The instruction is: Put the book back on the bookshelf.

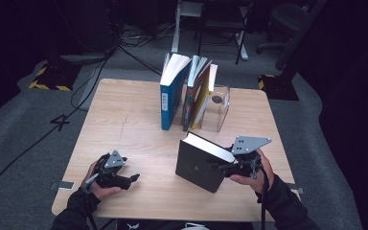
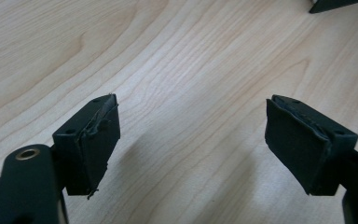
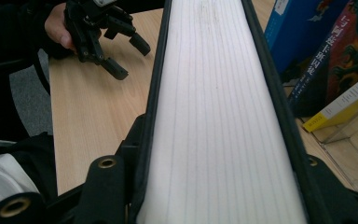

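A thick black book (image 1: 199,163) stands on its lower edge at the table's front right, leaning a little, with its white page edge up. My right gripper (image 1: 225,167) is shut on it from the right side. In the right gripper view the pale page block (image 3: 219,93) runs between the two black jaws, which press on both covers. My left gripper (image 1: 127,179) rests low over the wooden table (image 1: 124,120) at the front left. Its pads (image 2: 93,140) stand wide apart with only bare wood between them. It also appears at the far side of the right gripper view (image 3: 126,58).
At the back middle a blue book (image 1: 172,93), a dark book (image 1: 194,93) and a yellow-white book (image 1: 206,93) stand upright, leaning against a clear plastic box (image 1: 219,108). Cables, chairs and stands lie on the grey floor beyond the table.
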Demonstrator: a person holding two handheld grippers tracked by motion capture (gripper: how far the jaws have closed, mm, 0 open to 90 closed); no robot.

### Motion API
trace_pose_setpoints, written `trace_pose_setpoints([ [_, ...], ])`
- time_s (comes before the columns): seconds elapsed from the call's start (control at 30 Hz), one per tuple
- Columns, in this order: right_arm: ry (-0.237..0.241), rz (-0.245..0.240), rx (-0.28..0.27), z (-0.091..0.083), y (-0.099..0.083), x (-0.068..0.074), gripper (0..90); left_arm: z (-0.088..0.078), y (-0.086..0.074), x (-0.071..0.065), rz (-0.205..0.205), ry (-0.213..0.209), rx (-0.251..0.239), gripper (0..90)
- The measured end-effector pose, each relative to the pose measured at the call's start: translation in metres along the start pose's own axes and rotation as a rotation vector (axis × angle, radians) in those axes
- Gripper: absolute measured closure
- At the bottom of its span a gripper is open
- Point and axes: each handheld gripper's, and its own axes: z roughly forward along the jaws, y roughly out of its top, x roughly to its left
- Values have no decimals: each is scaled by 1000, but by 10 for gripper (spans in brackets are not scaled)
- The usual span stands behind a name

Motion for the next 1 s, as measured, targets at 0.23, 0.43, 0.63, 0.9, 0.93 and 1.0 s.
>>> trace_pose_setpoints([
  [0.23,-17,20,-9,-13,-5,-7,533,8,0,-2,22,22,48,175],
  [0.43,-63,72,-3,-28,-7,-21,536,9,0,-2,20,23,41,172],
  [0.63,-128,84,1,-37,-6,-32,540,9,0,-2,19,23,41,172],
  [0.9,-184,84,9,-41,2,-42,542,9,0,-2,21,23,41,171],
  [0.93,-201,90,-2,-42,4,-43,542,9,0,-2,21,24,41,171],
  [1.0,-219,93,-9,-44,9,-48,542,9,0,-2,20,24,41,171],
])
